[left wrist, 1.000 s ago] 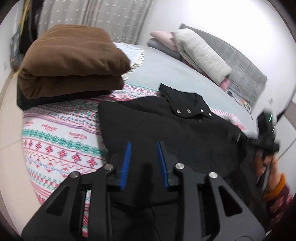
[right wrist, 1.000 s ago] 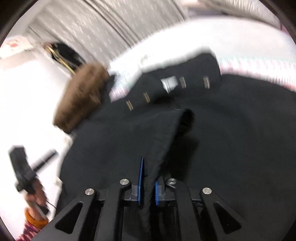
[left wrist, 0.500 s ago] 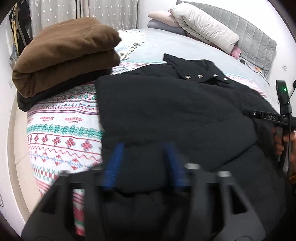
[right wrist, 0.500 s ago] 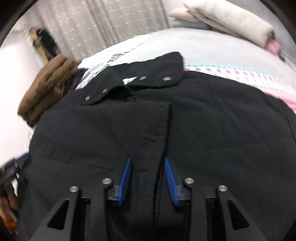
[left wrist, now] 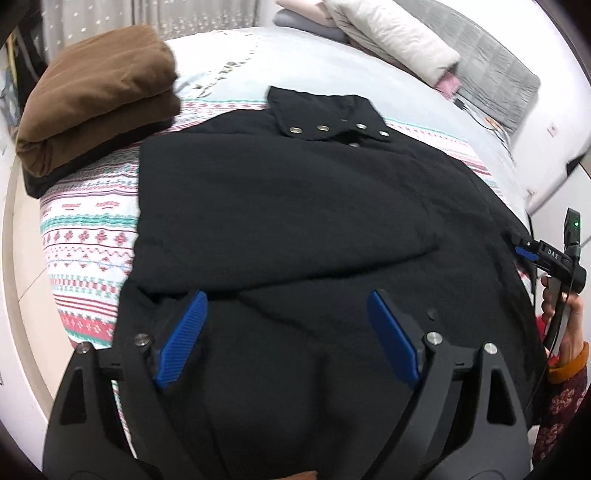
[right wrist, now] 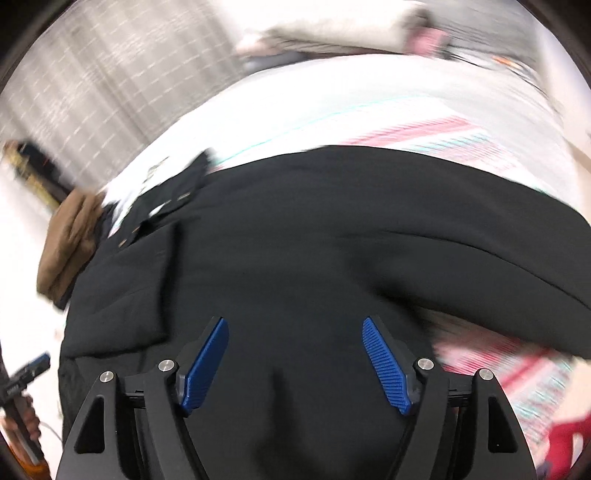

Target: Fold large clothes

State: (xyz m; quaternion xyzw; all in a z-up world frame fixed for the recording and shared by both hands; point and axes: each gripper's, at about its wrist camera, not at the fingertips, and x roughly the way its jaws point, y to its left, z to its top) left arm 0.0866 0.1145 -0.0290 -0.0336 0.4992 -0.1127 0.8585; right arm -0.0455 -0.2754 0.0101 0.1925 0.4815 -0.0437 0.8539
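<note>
The left gripper hangs over a black coat on a bed, its blue pads set wide apart and still spreading, with nothing pinched between them; only the cloth lies below. The right gripper is likewise parting its jaws above the same coat, its pads clear of the fabric and gripping nothing. In the left wrist view that right gripper shows at the bed's right edge, held by a hand in an orange cuff and patterned sleeve.

The coat lies spread flat across the near half of the bed, over a striped, patterned blanket of red, green and white. One side panel is folded inward across the body, its edge running as a slanting line from the left toward the right. The collar lies open at the far end, toward the headboard, showing a row of metal snaps. The cloth is matte black, faintly wrinkled, with no sleeve clearly showing.

A folded brown blanket sits stacked on a dark one at the bed's far left corner, apart from the coat. Pillows lie against the grey headboard. The right wrist view is blurred, so fine detail there cannot be told.
</note>
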